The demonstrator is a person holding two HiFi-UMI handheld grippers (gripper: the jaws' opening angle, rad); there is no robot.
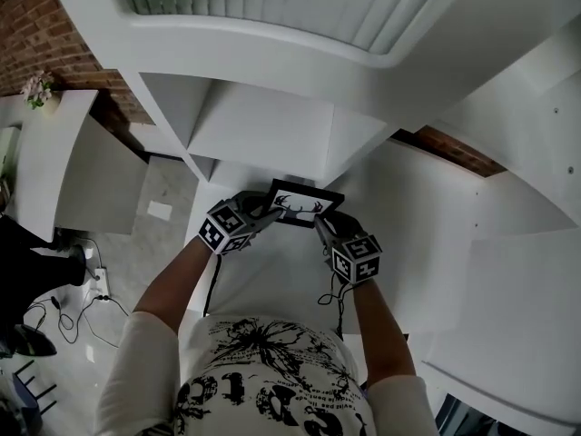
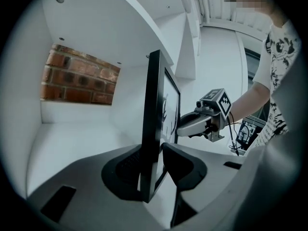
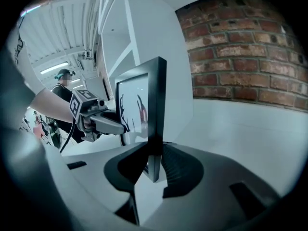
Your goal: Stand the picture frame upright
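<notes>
The picture frame (image 1: 304, 205) is black with a white print of dark antler-like lines. It is held up over the white shelf surface (image 1: 272, 280), and both gripper views show it edge-on and upright (image 2: 154, 114) (image 3: 157, 105). My left gripper (image 1: 270, 213) has the frame's left edge between its jaws (image 2: 154, 170), with a thin gap at one pad, so it is open around it. My right gripper (image 1: 322, 223) is shut on the frame's right edge (image 3: 155, 165), with a pad pressing each face. Whether the frame's bottom rests on the shelf I cannot tell.
White shelf compartments (image 1: 254, 125) rise behind the frame, with a red brick wall (image 3: 240, 47) showing through the open back. A white cabinet with a small flower pot (image 1: 39, 89) stands at far left, and cables (image 1: 64, 312) lie on the floor below.
</notes>
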